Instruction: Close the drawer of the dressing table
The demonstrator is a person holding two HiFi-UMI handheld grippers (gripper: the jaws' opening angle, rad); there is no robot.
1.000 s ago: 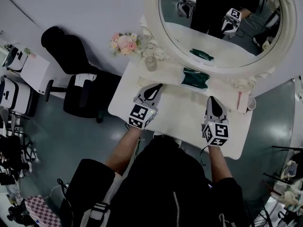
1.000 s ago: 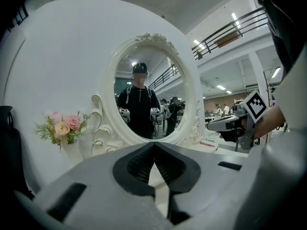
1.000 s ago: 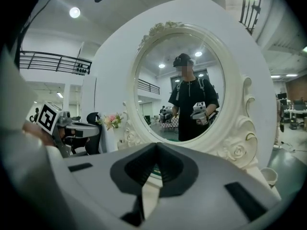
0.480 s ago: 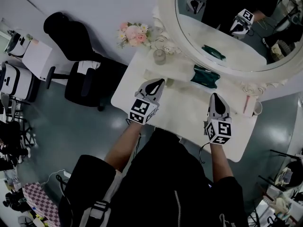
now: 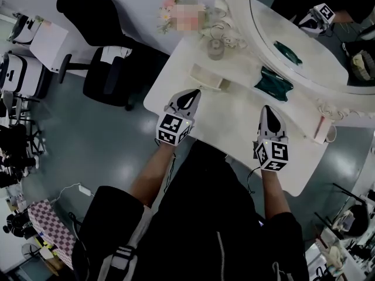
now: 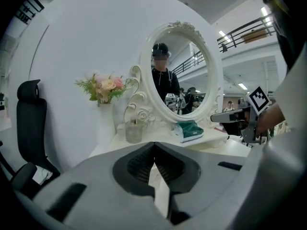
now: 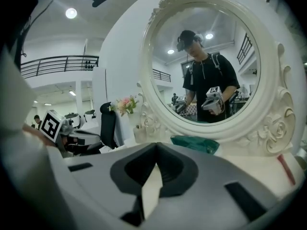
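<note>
Head view: dressing table (image 5: 234,107) farther up-right than earlier; left gripper (image 5: 190,97), right gripper (image 5: 268,117) (jaws clenched, empty).

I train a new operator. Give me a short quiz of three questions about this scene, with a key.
1. True or false: the left gripper and the right gripper both have shut, empty jaws.
2. What lies on the dressing table below the mirror? A) a green packet B) a red book C) a laptop
3. Which furniture stands on the floor left of the table in the head view?
Key: 1 true; 2 A; 3 a black office chair.
</note>
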